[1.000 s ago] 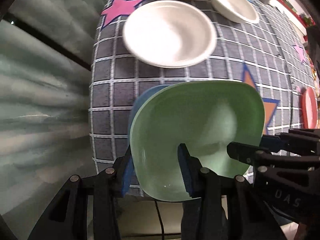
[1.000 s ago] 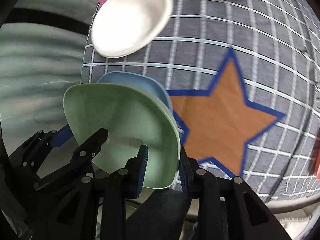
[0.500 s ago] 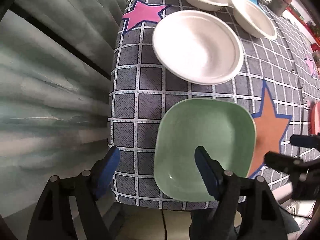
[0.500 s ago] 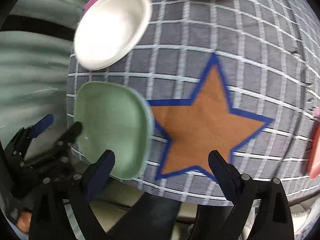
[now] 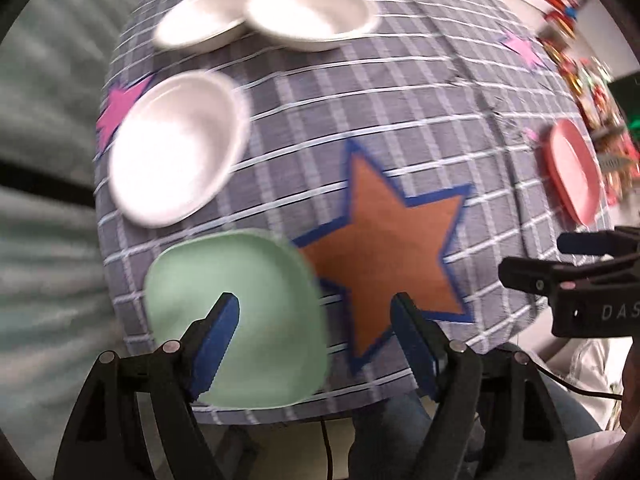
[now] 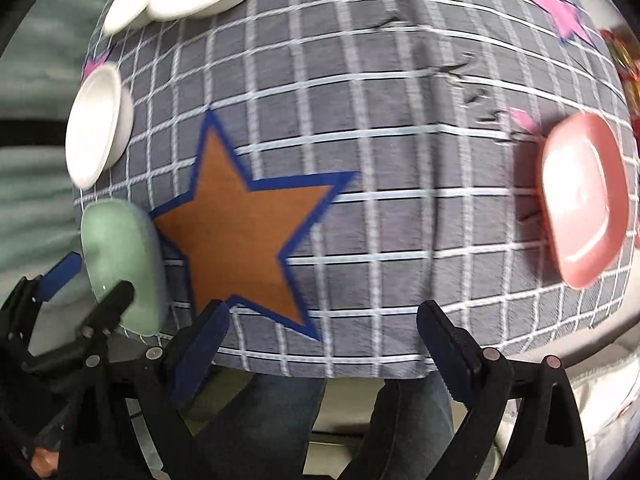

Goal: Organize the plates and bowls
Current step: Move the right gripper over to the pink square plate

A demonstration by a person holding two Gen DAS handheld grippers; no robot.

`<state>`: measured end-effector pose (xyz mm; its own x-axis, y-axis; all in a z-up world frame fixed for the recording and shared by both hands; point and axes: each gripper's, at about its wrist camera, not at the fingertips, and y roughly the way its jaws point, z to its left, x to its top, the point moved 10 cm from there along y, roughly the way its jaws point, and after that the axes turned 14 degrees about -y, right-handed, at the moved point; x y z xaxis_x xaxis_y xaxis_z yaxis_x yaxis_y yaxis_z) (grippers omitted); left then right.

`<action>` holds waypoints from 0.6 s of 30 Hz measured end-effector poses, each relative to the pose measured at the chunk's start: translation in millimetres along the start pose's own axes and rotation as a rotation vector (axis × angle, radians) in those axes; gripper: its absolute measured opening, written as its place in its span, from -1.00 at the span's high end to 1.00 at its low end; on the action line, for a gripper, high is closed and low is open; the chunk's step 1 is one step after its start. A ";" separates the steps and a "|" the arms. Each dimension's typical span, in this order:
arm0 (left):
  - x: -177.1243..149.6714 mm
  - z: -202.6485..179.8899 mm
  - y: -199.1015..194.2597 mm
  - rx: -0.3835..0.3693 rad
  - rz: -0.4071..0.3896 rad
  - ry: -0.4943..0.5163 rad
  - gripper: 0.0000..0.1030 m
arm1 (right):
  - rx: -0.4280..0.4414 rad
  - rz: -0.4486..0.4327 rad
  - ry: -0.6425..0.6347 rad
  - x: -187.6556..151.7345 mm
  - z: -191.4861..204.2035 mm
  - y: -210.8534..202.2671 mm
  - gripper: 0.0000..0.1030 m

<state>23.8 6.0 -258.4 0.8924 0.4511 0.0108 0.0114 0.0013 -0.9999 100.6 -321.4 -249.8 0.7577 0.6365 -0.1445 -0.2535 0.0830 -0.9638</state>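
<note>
Grey checked tablecloth — orange star, pink stars.

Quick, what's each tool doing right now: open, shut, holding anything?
Left tool: open, empty, above the square green plate.
Right tool: open, empty, over the checked tablecloth.

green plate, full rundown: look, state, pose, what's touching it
The green plate is pale mint, square with rounded corners, a shallow well and raised rim; it looks like glossy plastic or melamine. It lies flat and right side up at the near left corner of the checked tablecloth, beside the orange star, its near edge about at the table's edge. The left gripper is open in front of it, not gripping. What lies beneath the plate is hidden.
</note>
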 end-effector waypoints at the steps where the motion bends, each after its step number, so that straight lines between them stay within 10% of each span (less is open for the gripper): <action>1: 0.2 -9.3 -2.0 0.001 0.000 0.014 -0.57 | 0.003 -0.008 0.007 -1.2 -6.7 -2.5 -0.86; 18: 4.8 -173.2 -8.4 0.066 0.052 -0.073 -0.58 | 0.036 -0.055 -0.139 -18.3 -199.2 -63.8 -0.99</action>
<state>106.1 -146.4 -249.2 0.8559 0.5157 -0.0390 -0.0659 0.0341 -0.9972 222.7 -491.1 -230.3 0.6808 0.7302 -0.0572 -0.2375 0.1461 -0.9603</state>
